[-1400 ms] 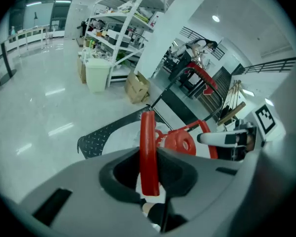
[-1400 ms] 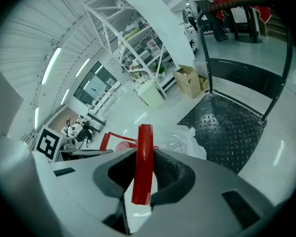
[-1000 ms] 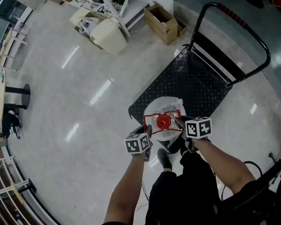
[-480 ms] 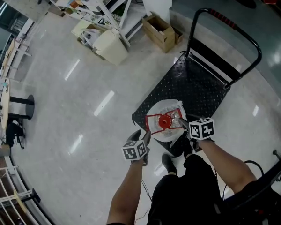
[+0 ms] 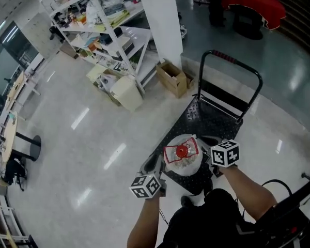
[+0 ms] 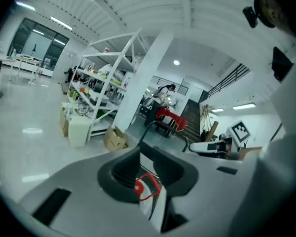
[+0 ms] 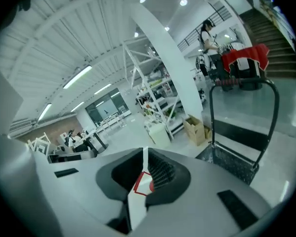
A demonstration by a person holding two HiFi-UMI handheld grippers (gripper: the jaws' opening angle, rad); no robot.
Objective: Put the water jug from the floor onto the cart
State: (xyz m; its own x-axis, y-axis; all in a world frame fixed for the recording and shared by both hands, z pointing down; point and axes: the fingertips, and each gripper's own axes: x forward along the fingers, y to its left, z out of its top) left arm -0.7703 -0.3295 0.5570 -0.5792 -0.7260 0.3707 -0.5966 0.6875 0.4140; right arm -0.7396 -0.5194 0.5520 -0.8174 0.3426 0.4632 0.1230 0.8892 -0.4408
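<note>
The water jug (image 5: 182, 161), clear with a red cap and red handle frame, stands upright on the near end of the black cart (image 5: 209, 119). Both grippers hang above and to either side of it, touching nothing. My left gripper (image 5: 153, 165) is left of the jug, its jaws closing on air. The left gripper view shows the jug's cap (image 6: 147, 187) below through the gap of the left gripper (image 6: 143, 154). My right gripper (image 5: 211, 142) is right of the jug, jaws closing and nearly together. The jug (image 7: 140, 184) shows through the narrow slit of the right gripper (image 7: 145, 154).
The cart's push handle (image 5: 232, 61) rises at its far end. Beyond it are a cardboard box (image 5: 174, 78), a white bin (image 5: 126, 93), white shelving (image 5: 101, 19) and a white pillar (image 5: 160, 19). A black cable (image 5: 279, 182) lies on the floor at right.
Both grippers let go of the jug's red top and rose clear of it. The jug stays on the cart. The head view lifted and shows more of the room.
</note>
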